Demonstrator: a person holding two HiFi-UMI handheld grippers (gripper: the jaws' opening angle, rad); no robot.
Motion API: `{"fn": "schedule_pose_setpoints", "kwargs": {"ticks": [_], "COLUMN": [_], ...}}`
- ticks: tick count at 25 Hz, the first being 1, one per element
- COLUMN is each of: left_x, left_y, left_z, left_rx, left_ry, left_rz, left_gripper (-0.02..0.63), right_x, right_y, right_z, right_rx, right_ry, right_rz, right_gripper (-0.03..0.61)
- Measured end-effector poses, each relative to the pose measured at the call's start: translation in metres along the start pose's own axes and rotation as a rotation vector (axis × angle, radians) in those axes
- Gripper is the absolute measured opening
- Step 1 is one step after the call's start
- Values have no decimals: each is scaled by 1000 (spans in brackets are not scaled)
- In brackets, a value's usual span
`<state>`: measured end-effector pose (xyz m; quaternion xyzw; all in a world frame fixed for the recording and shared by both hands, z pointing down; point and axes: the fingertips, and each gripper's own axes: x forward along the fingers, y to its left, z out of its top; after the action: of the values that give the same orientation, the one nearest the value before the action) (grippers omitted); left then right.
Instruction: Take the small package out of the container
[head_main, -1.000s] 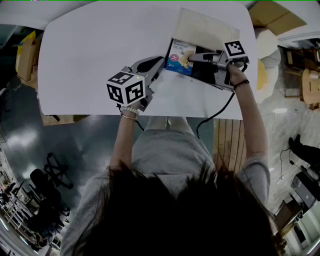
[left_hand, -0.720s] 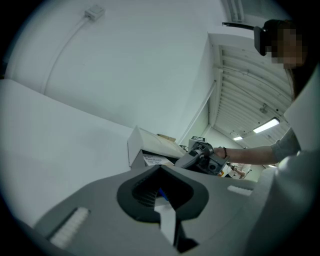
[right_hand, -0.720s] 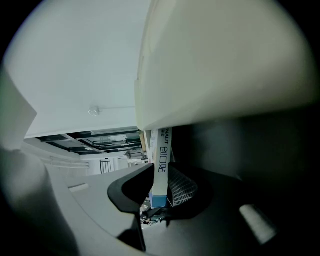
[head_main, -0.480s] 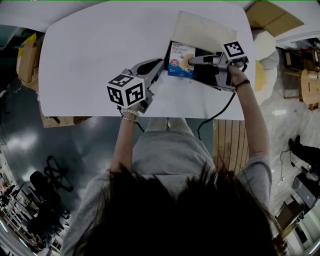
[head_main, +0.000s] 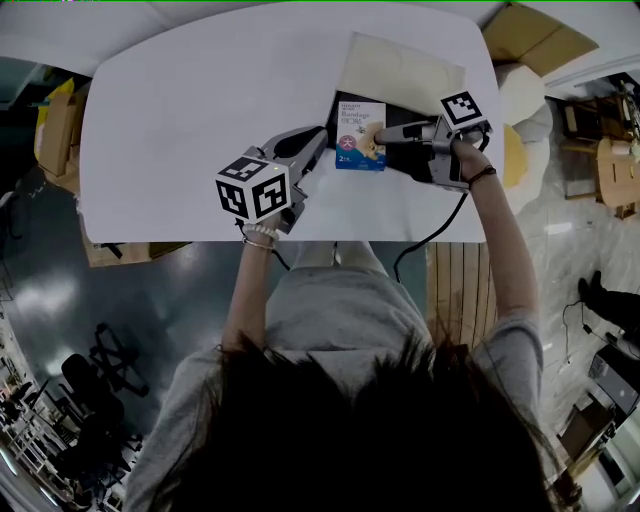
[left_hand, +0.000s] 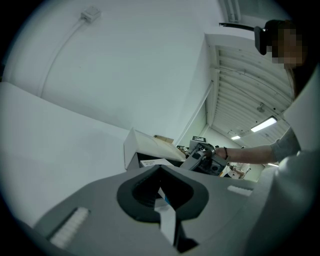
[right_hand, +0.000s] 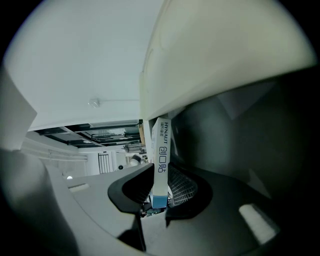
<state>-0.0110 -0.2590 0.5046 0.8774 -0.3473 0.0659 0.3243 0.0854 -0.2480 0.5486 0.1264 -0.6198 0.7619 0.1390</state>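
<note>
package (head_main: 360, 135) removal is in hand; findings run left to right. left tongs (head_main: 322, 133) lie over the white surface (head_main: 180, 120), tips drawn together on nothing, just beside the left wall of the black container (head_main: 402, 104). package stands over the container's left end, apparently not yet clear of it, pinched edge-on by the right tongs (head_main: 384, 135), which reach in from the right. cream lid (head_main: 400, 62) lies open behind.

recommendation: lift straight up until the lower edge clears the wall, then carry it left onto open surface. the grip sits near one edge, so the package is judged liable to swing if moved fast. left tongs are well placed to steady the container should it drag.

count: one package, one container with one lid, two tongs.
</note>
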Motion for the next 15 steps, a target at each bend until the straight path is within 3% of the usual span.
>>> {"fn": "schedule_pose_setpoints", "kwargs": {"ticks": [15], "left_x": [-4], "left_y": [-7], "left_z": [9], "left_rx": [23], "left_ry": [-15], "left_rz": [-37], "left_gripper": [-11], "right_x": [-10], "right_y": [14], "right_z": [-9], "right_rx": [-146], "right_ry": [-128], "right_rz": [-40], "right_gripper": [103]}}
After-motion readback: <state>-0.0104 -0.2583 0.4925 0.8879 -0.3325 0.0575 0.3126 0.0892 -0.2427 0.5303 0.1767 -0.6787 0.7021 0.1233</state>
